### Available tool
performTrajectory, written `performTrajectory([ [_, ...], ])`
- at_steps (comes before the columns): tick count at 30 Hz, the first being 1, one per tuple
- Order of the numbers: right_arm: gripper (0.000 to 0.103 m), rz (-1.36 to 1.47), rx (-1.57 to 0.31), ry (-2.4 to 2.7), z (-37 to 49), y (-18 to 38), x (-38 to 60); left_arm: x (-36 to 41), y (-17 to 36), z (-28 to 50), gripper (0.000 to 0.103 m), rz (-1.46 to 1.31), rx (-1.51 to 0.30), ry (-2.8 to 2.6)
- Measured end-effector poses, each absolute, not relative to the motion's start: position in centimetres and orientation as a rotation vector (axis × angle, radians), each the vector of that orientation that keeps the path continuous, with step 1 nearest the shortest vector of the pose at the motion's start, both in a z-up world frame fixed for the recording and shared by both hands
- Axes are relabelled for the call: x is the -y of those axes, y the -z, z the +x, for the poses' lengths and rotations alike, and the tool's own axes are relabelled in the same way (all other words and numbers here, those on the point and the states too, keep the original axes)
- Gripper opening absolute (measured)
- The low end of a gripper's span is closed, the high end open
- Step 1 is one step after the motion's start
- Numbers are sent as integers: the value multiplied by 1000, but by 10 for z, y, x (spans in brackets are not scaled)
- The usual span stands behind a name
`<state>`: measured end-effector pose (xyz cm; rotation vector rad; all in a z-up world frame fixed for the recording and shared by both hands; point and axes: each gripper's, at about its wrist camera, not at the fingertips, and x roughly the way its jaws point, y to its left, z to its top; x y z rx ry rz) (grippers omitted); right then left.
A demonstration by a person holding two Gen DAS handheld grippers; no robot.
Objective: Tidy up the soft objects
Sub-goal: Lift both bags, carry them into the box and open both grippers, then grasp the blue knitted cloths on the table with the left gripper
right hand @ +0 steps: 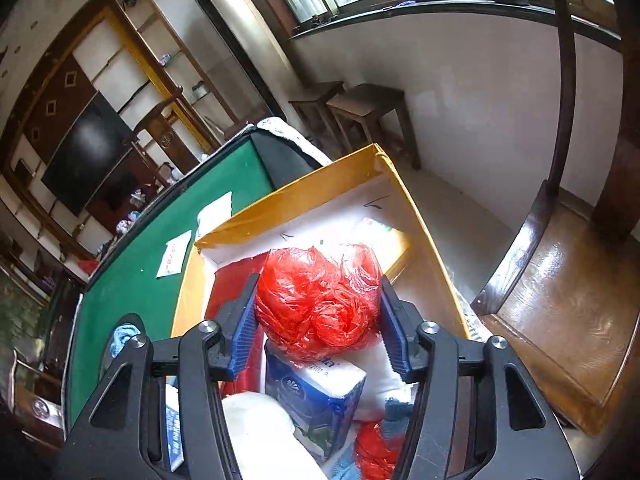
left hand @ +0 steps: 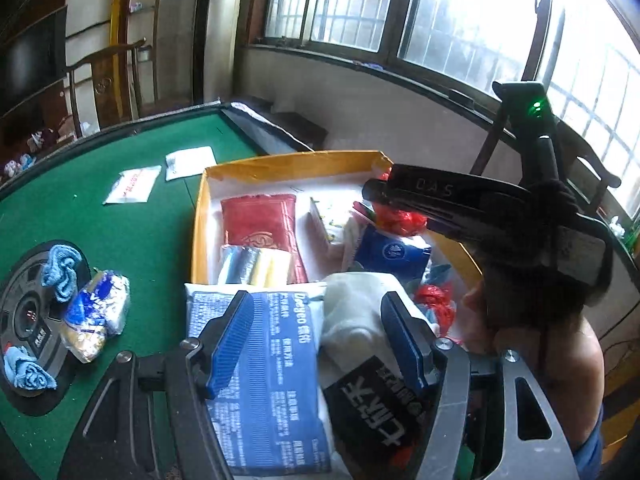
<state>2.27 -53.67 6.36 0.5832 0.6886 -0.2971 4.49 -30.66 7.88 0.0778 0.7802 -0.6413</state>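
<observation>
A yellow cardboard box (left hand: 288, 164) stands on the green table (left hand: 120, 220), filled with soft items. My left gripper (left hand: 316, 300) hovers open over the box's near end, above a blue-and-white packet (left hand: 276, 380) and a white cloth with a black label (left hand: 360, 328). Neither is pinched. My right gripper (right hand: 319, 284) is over the box (right hand: 304, 196), shut on a crumpled red plastic bag (right hand: 320, 300) that fills the gap between both blue pads. Seen from the left wrist, the right gripper (left hand: 374, 190) reaches in from the right with the red bag (left hand: 400, 216) at its tip.
The box also holds a red pouch (left hand: 260, 224), a blue tissue pack (right hand: 316, 392), a pack of rolls (left hand: 252, 266) and another red bag (left hand: 434, 300). Blue cloths (left hand: 60, 270), a shiny packet (left hand: 96, 312) and white sachets (left hand: 134, 186) lie on the table. A wooden chair (right hand: 560, 300) is at the right.
</observation>
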Motion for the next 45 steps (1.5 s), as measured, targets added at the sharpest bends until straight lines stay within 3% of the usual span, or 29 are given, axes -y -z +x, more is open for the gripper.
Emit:
performTrajectory([
  [2, 70, 561, -708, 309, 25, -63, 534, 303, -83, 41, 67, 71, -782, 658],
  [12, 70, 509, -584, 406, 6, -84, 531, 243, -97, 40, 68, -10, -773, 626],
  [20, 70, 538, -368, 223, -22, -111, 506, 131, -86, 65, 68, -26, -796, 411],
  [28, 70, 484, -397, 93, -7, -109, 459, 27, -51, 136, 68, -325, -871, 253],
  [36, 70, 478, -444, 62, 4, -100, 453, 26, -18, 162, 68, -392, -983, 347],
  [45, 70, 489, -441, 52, 2, -99, 456, 66, -25, 98, 68, -71, -1105, 585],
])
